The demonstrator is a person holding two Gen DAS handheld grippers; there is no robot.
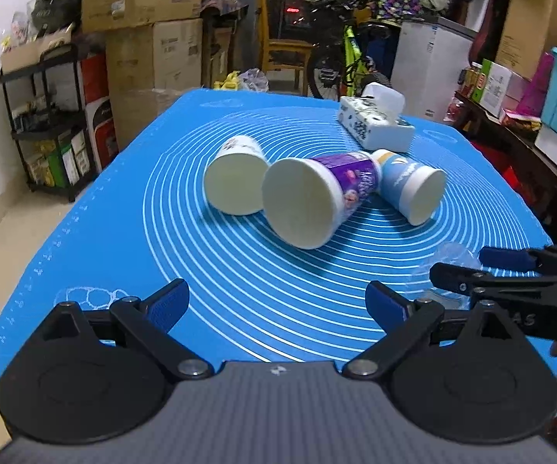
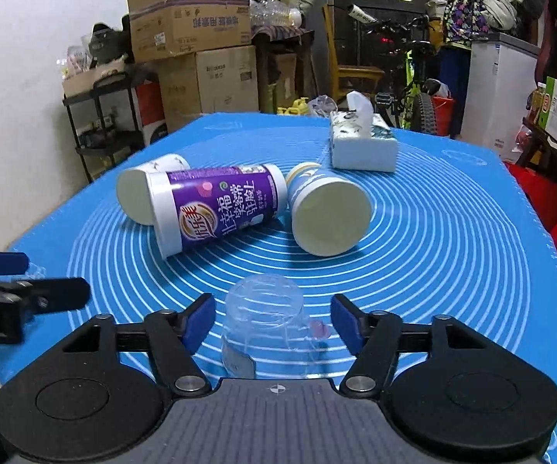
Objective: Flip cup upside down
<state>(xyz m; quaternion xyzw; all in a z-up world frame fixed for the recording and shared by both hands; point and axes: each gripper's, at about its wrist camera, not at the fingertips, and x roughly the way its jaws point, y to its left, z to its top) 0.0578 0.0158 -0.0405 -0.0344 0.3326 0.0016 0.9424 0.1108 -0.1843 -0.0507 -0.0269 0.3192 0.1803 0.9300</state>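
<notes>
On the blue silicone mat with white rings (image 2: 452, 232), a clear plastic cup (image 2: 265, 321) stands mouth-down between the spread blue fingertips of the right gripper (image 2: 272, 323), neither pad touching it. The left gripper (image 1: 278, 301) hovers just beside it over the mat's near edge, its jaws wide apart and holding nothing. Farther back three paper cups lie on their sides, close together: a purple-labelled cup (image 2: 216, 208), a white cup (image 1: 236, 181) behind it, and a light-blue cup (image 2: 327, 212). A patterned tissue box (image 2: 361, 143) sits beyond them.
</notes>
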